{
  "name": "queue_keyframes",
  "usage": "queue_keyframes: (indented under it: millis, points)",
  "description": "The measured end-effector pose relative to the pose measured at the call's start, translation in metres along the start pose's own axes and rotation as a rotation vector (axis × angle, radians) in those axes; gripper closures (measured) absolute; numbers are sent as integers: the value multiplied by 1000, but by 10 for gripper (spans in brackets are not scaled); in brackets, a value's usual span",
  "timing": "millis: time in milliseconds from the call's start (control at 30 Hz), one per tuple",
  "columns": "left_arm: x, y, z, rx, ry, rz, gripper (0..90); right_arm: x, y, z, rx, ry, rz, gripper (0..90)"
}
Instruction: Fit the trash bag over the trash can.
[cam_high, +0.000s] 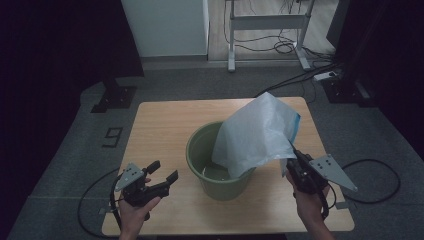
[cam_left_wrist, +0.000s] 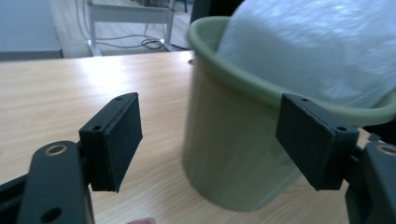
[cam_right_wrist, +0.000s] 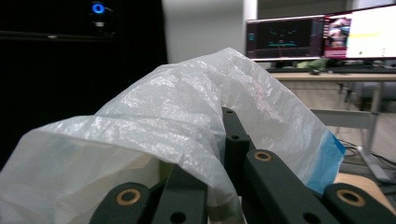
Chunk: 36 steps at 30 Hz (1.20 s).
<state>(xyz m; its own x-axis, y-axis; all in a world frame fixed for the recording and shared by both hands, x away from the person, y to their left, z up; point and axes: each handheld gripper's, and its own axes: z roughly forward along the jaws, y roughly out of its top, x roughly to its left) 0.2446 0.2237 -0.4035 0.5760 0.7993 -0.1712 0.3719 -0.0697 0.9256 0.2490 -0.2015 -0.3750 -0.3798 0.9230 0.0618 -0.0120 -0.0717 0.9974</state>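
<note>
On the wooden worktop (cam_high: 160, 125) stands a green bucket (cam_high: 220, 175). A white plastic bag (cam_high: 255, 135) drapes into it, rising over its right rim to the right gripper (cam_high: 295, 159), whose jaws are clamped on the bag's edge. The left gripper (cam_high: 164, 172) hovers left of the bucket, jaws apart and empty.

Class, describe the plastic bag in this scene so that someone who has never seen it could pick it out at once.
Start at the wooden table and find the green bucket near its middle. The plastic bag rises out of it toward the right gripper, which pinches its edge. It is the one thin, whitish, crinkled sheet, with a blue strip along one edge.
</note>
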Motion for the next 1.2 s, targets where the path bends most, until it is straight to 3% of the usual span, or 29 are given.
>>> queue_keyframes:
  millis: [200, 533, 933, 1200]
  points:
    - [-18, 12, 4, -8, -28, 50, 214, 16, 4, 5, 6, 49, -19, 887]
    - [-29, 12, 18, 1, -54, 72, 211, 35, 2, 17, 44, 113, -33, 881]
    - [-41, 13, 16, -87, -29, 107, 203, 53, 3, 29, 61, 148, -47, 881]
    - [-72, 24, 16, -130, -87, 163, 198, 65, 11, 36, 77, 148, -75, 881]
